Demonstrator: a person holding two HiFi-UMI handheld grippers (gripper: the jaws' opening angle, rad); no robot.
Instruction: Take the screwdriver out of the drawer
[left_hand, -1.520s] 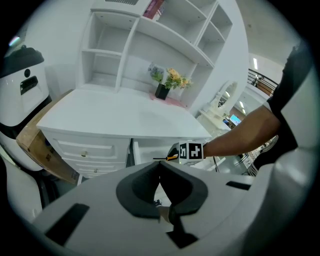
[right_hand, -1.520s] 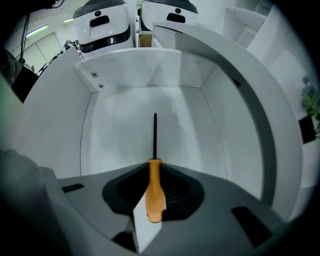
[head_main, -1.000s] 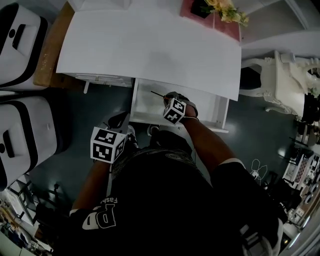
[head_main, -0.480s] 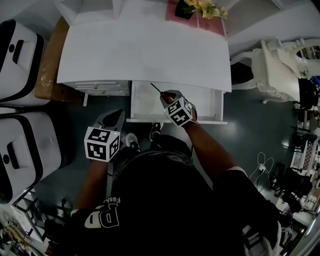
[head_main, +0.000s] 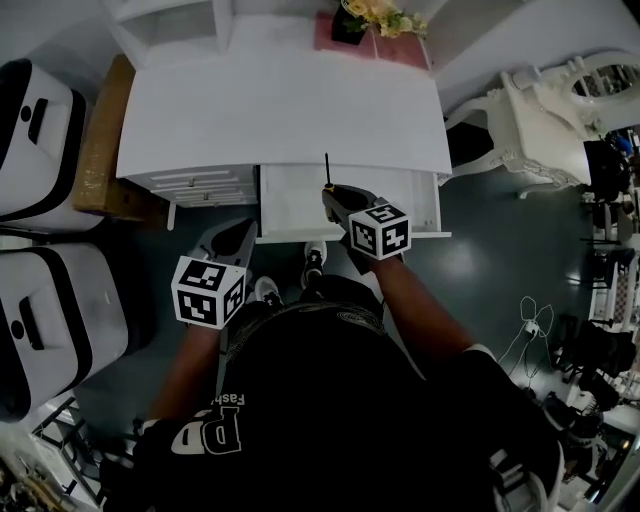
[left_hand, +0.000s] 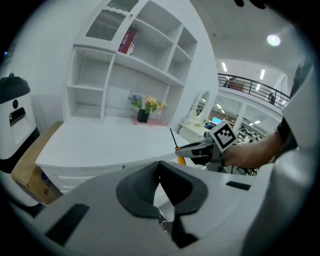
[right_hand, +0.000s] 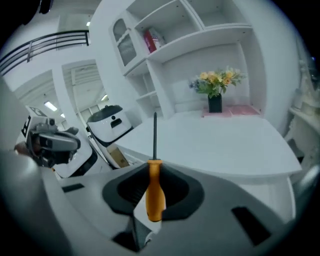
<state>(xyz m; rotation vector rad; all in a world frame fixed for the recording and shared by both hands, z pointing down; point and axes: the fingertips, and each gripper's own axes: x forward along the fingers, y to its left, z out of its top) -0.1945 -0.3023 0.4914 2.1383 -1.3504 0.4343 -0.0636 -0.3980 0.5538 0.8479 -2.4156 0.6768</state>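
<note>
**Screwdriver held over open drawer**

The right gripper (right_hand: 152, 200) pinches the orange-handled screwdriver with a thin dark shaft (right_hand: 155, 192) by its handle. The shaft points away from the jaws, over the open white drawer (head_main: 290, 200) at the front edge of the white desk (head_main: 280, 110). The left gripper (left_hand: 160, 172) hangs left of the drawer, its jaws pressed together on nothing.

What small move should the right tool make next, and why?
Probably lift a little and carry forward over the desktop. The right tool is shut on the screwdriver by its orange handle, shaft pointing up, over the open drawer. The near part of the desktop looks bare.
</note>
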